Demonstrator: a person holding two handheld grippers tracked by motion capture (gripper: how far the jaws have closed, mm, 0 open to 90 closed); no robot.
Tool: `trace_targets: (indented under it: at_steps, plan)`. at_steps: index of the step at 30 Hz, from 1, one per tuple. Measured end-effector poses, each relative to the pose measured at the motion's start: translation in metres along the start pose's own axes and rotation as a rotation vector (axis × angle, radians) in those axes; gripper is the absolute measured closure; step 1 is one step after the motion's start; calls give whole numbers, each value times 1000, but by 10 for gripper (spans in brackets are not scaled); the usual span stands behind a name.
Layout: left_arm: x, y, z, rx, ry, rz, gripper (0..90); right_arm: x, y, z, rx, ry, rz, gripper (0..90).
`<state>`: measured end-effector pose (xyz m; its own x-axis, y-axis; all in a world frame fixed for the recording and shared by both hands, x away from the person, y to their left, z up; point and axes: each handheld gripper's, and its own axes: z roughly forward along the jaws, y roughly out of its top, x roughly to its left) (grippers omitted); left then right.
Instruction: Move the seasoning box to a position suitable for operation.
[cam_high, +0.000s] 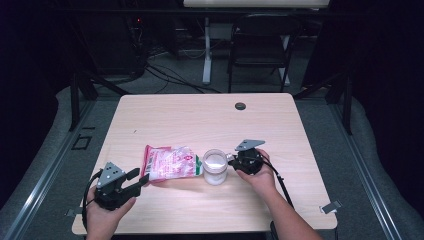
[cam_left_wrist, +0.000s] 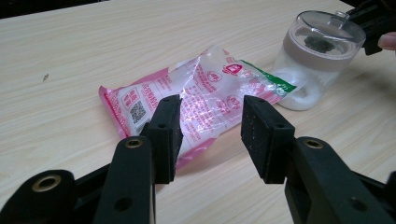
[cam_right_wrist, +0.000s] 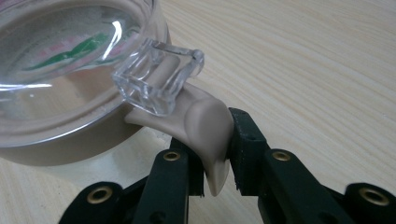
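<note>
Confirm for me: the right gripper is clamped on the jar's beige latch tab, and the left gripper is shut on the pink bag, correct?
Not quite. The left gripper is open: the left gripper view shows its fingers spread apart just short of the pink bag, not closed on it. The rest holds: in the right gripper view the right gripper is clamped on the jar's beige latch tab.

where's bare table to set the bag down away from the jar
The far half of the table, from the bag and jar back to the black grommet, is bare. Crowded: the middle near strip, with both grippers beside bag and jar.
</note>
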<state>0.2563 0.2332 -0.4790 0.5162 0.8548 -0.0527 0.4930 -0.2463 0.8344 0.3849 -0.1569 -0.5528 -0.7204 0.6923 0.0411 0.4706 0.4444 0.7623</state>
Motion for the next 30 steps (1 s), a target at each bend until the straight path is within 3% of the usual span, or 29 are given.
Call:
trace_targets:
  at_steps: [11,16,26,30]
  plan:
    - [-4,2,7,3,-34,14,579,5,-2,-5,20,-21,-48,779]
    - [-6,6,17,-1,-68,8,574,7,-4,-9,30,-26,-58,778]
    - [-25,12,47,39,-133,57,561,19,-14,-20,37,-19,-62,775]
    - [-43,24,70,56,-182,113,562,25,-18,-24,36,-18,-57,772]
